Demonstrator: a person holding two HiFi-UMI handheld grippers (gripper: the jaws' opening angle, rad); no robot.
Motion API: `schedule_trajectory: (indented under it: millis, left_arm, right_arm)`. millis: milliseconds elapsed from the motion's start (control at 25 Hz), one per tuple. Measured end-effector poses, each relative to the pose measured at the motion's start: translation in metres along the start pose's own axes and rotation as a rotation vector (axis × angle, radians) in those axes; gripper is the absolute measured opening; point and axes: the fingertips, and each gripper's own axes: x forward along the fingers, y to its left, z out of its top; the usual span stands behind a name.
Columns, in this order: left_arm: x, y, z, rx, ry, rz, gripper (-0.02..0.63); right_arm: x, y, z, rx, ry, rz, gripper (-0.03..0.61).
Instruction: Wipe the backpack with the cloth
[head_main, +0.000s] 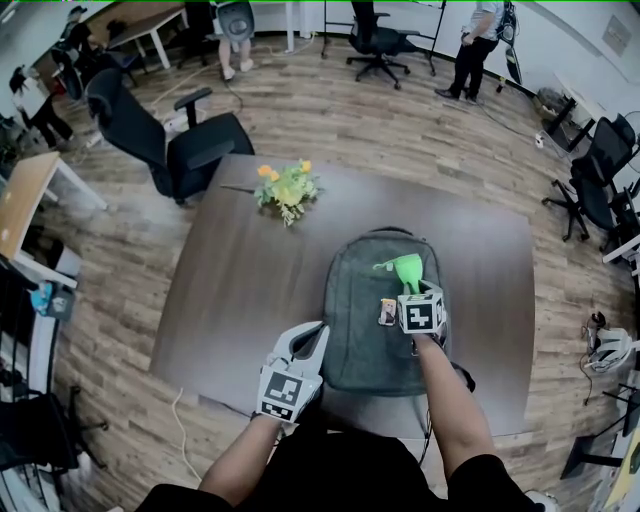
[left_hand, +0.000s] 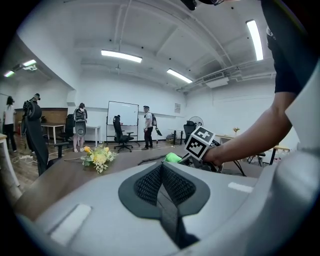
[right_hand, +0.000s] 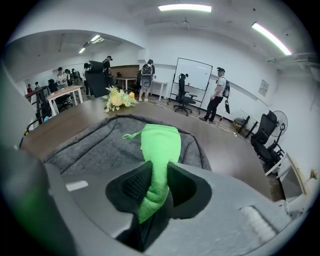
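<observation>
While our right gripper (head_main: 408, 291) pinches the cloth (head_main: 405, 268), draped toward twelve o'clock along the backpack (head_main: 355, 335), our left gripper (head_main: 308, 342) hangs closed, empty, at eight o'clock.

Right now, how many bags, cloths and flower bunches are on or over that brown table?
Backpack: 1
Green cloth: 1
Flower bunch: 1
Total: 3
</observation>
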Motion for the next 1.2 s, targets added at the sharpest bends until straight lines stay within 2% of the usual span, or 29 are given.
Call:
schedule_trajectory:
  millis: [80, 240, 480, 680, 880, 1200]
  left_arm:
    - [0.003, -0.004, 0.0, -0.004, 0.001, -0.008, 0.018]
    - [0.008, -0.009, -0.001, -0.01, 0.002, -0.018, 0.017]
    - [0.011, -0.019, -0.003, 0.011, 0.014, -0.036, 0.017]
    - [0.013, -0.023, -0.004, -0.004, 0.016, -0.037, 0.018]
    - [0.011, -0.019, -0.007, -0.022, 0.019, -0.023, 0.017]
    - [0.002, -0.012, -0.011, -0.038, 0.028, -0.004, 0.017]
  right_arm:
    - [-0.003, -0.008, 0.001, 0.008, -0.01, -0.006, 0.1]
    - [-0.007, -0.04, -0.022, 0.068, 0.047, -0.062, 0.1]
    - [-0.018, -0.07, -0.019, 0.091, -0.005, -0.104, 0.1]
    - [-0.023, -0.077, -0.022, 0.129, -0.021, -0.107, 0.1]
    - [-0.035, -0.053, -0.008, 0.128, -0.086, -0.027, 0.1]
    - [-0.052, 0.018, 0.005, 0.1, -0.136, 0.127, 0.101]
